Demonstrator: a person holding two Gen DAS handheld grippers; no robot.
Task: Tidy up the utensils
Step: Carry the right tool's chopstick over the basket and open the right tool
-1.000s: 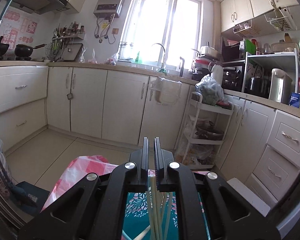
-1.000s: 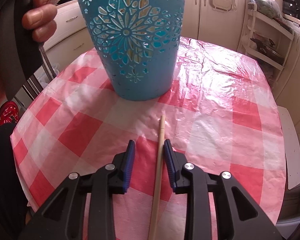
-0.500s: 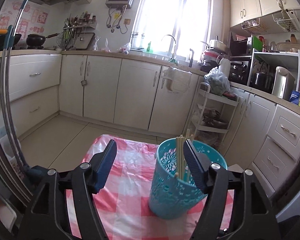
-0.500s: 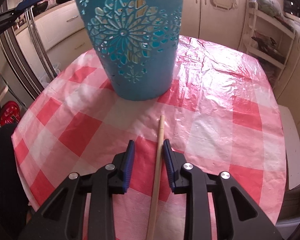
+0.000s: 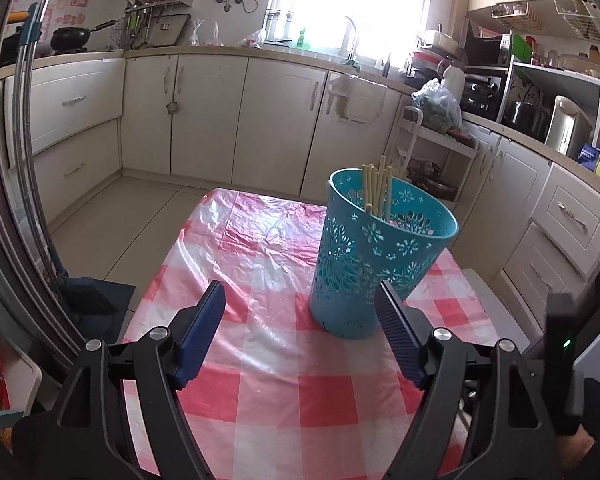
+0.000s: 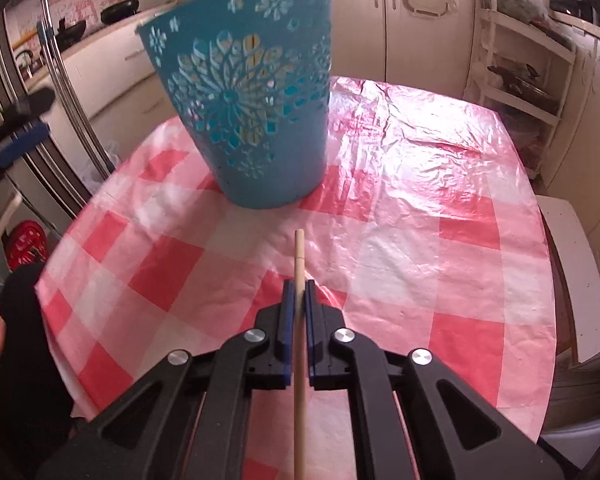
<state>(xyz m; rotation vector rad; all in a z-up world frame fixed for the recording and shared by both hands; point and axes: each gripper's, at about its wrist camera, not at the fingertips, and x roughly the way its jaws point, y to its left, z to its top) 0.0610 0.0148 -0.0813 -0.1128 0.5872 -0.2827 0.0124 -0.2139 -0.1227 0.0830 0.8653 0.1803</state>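
A teal cut-out utensil holder (image 5: pixel 376 256) stands on the red-and-white checked tablecloth (image 5: pixel 260 360), with several pale chopsticks (image 5: pixel 376 188) upright inside. My left gripper (image 5: pixel 300 300) is open and empty, drawn back in front of the holder. In the right wrist view the holder (image 6: pixel 248 120) stands ahead to the left. My right gripper (image 6: pixel 299 292) is shut on a single wooden chopstick (image 6: pixel 299 264), which points toward the holder's base just above the cloth.
The small table ends close behind the holder, with kitchen cabinets (image 5: pixel 276 120) beyond. A white rolling rack (image 5: pixel 428 160) stands at the back right. A metal pole (image 5: pixel 24 120) rises at the left. A white stool or ledge (image 6: pixel 572 280) is at the table's right.
My left gripper let go of the chopsticks into the holder, opened wide and pulled back. My right gripper closed on the single chopstick on the cloth and lifted it slightly.
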